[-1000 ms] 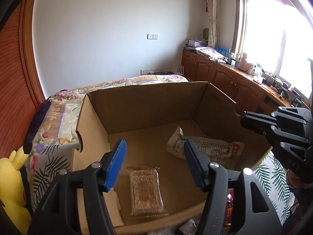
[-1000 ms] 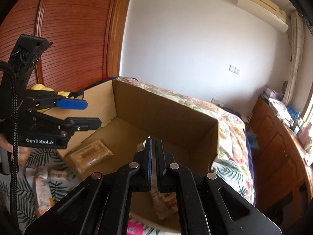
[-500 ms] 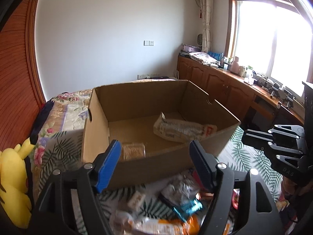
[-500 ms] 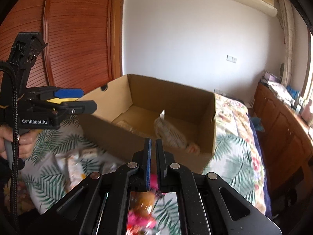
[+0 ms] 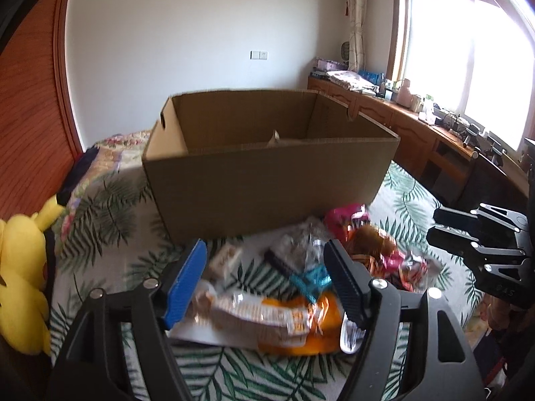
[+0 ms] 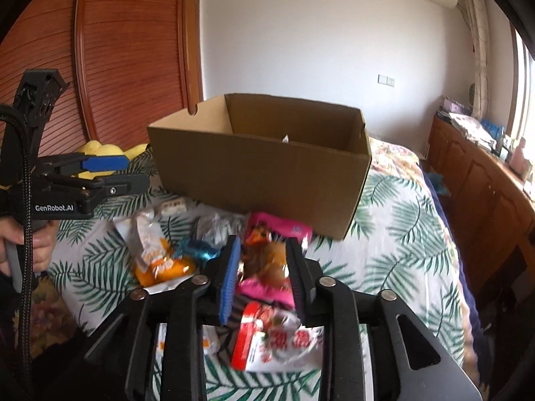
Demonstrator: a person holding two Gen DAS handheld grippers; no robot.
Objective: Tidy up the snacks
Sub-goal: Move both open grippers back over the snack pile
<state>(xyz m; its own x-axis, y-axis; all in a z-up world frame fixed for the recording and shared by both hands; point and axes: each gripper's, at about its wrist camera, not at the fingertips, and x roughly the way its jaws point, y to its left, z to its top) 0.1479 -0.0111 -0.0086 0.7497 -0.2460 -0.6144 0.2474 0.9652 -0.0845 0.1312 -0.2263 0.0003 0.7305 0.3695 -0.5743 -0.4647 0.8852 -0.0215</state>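
Fingers of both grippers have left the box and now hang over the snack pile on the bed. A second ago both cameras looked down into the large open brown cardboard box [image 5: 267, 173], where a flat brown bar and a white printed packet lay on its floor. Now the box is seen from outside, with only a white packet tip showing above its front wall, so I judge that one delivery is finished and the next pick is starting.

The box stands on the bed with its palm-leaf printed cover [image 6: 401, 234], and the loose snacks lie just in front of it.

The left gripper [image 5: 267, 287] has its fingers spread wide and empty. They frame a long orange and white snack packet [image 5: 267, 320] and a small teal wrapper [image 5: 311, 279], touching neither as far as the blur allows me to say.

The right gripper [image 6: 264, 274] had its fingers pressed together a moment ago; now they are opening. Between them, but lower and not pinched, I see a pink and brown shiny snack bag [image 6: 267, 260], and nearer the camera a red and white packet [image 6: 277, 341].

Most snacks are not yet in the box, so the task is at an early stage. A yellow plush toy [image 5: 23, 284] sits at the bed's edge, not involved.
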